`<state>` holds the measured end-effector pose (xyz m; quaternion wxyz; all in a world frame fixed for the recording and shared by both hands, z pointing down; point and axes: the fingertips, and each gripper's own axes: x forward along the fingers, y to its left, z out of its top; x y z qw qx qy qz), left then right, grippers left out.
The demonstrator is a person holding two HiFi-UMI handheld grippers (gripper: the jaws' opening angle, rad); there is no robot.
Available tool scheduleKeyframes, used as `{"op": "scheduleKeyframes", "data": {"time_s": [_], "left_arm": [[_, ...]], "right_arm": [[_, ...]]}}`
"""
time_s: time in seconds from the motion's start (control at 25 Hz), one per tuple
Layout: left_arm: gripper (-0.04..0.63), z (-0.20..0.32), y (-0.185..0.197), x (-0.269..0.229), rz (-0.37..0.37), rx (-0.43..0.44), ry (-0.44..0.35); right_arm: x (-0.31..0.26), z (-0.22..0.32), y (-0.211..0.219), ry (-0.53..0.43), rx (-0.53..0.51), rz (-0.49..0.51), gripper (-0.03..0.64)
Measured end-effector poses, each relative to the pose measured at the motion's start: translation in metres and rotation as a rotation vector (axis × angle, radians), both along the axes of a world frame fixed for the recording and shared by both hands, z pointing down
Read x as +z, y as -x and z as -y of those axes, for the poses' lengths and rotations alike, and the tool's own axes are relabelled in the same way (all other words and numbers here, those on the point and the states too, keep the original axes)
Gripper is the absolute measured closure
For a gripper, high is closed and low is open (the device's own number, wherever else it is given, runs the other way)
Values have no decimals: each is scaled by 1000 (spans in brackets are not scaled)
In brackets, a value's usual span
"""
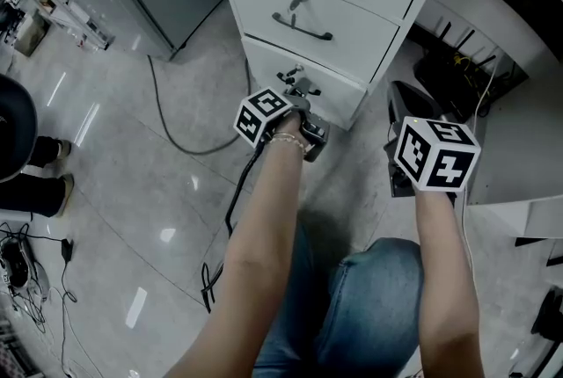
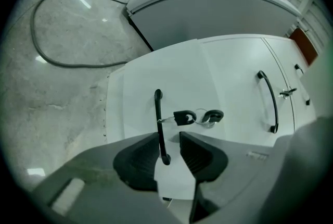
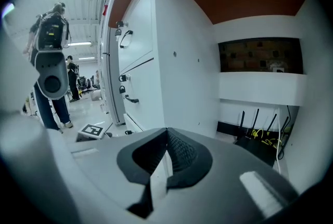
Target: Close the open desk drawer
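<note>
Between parted jaws of the left claw (image 2: 168, 138) sits the drawer handle (image 2: 158, 112), right claw (image 3: 166, 134) closed.

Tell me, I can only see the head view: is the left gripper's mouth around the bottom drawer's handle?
Observer: Yes. The left gripper view shows the black handle standing between the left gripper's jaws. They are apart, not squeezing it.
Operator: And the right gripper? Its mouth is hidden from me.
Observer: In the right gripper view its jaws are together, with nothing between them.
</note>
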<state>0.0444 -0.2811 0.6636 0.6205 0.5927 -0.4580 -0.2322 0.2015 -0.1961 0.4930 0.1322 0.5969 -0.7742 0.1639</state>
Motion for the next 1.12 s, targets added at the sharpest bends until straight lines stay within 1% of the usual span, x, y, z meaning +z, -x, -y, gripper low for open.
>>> {"op": "scheduleKeyframes", "data": {"time_s": [0.4, 0.56, 0.8, 0.96, 1.12], "left_arm": [[483, 12, -6, 0, 4, 4, 12], [482, 15, -6, 0, 13, 21, 9], [479, 15, -7, 2, 17, 48, 6], [476, 14, -5, 1, 39, 71, 12], [476, 12, -2, -4, 41, 76, 1]], "right_arm": [[3, 0, -10, 5, 9, 4, 615], [9, -1, -13, 21, 3, -13, 615], [17, -3, -26, 45, 30, -28, 615], [14, -5, -25, 47, 47, -8, 615], [1, -7, -7, 17, -11, -11, 615]]}}
